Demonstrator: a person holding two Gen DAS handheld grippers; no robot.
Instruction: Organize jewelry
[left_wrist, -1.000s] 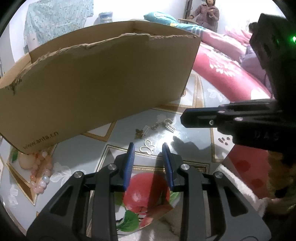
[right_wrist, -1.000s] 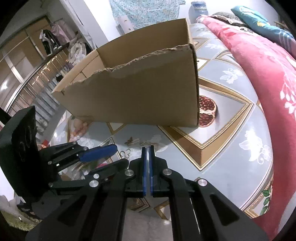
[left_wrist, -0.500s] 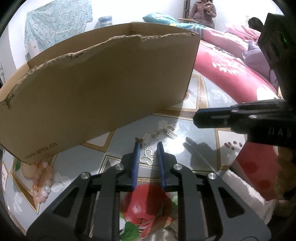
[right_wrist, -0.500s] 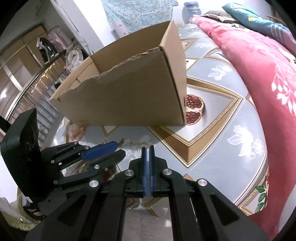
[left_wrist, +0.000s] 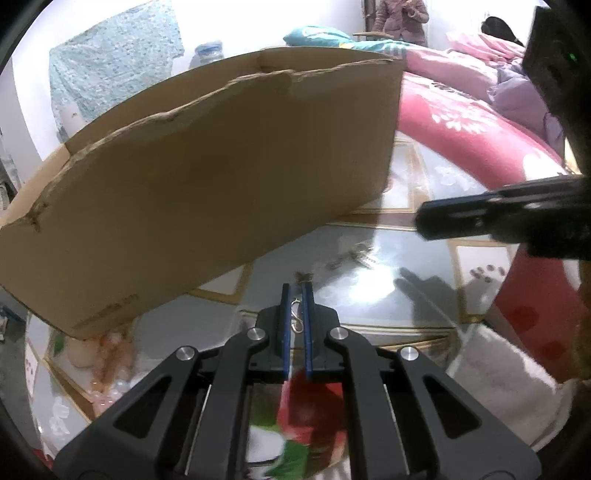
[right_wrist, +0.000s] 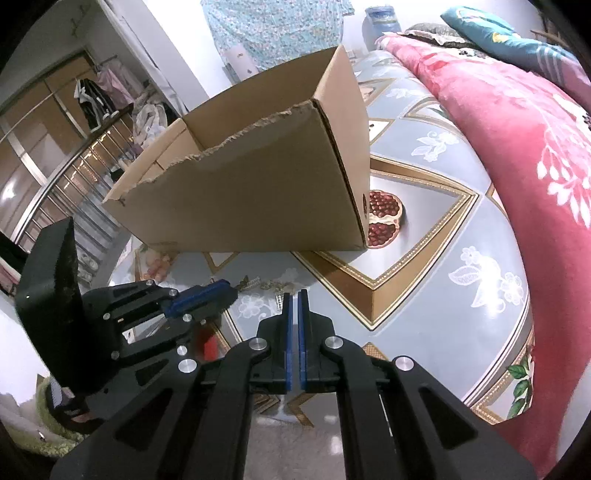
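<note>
My left gripper (left_wrist: 296, 295) has its fingers clenched on the thin, light, easily bent butterfly charm (left_wrist: 296, 314), held edgewise just above the bench (left_wrist: 373, 295) before the cardboard box (left_wrist: 229, 166), while my right gripper (right_wrist: 294, 295) stays clenched empty.

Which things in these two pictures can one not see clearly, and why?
- Inside of the box: both views, hidden by its torn front wall.
- Loose jewelry: left view, blurred and small; type unclear.
- Trinket in the left claw: left view, mostly covered by the blue pads.
- Bead string: left view, blurred.
</note>
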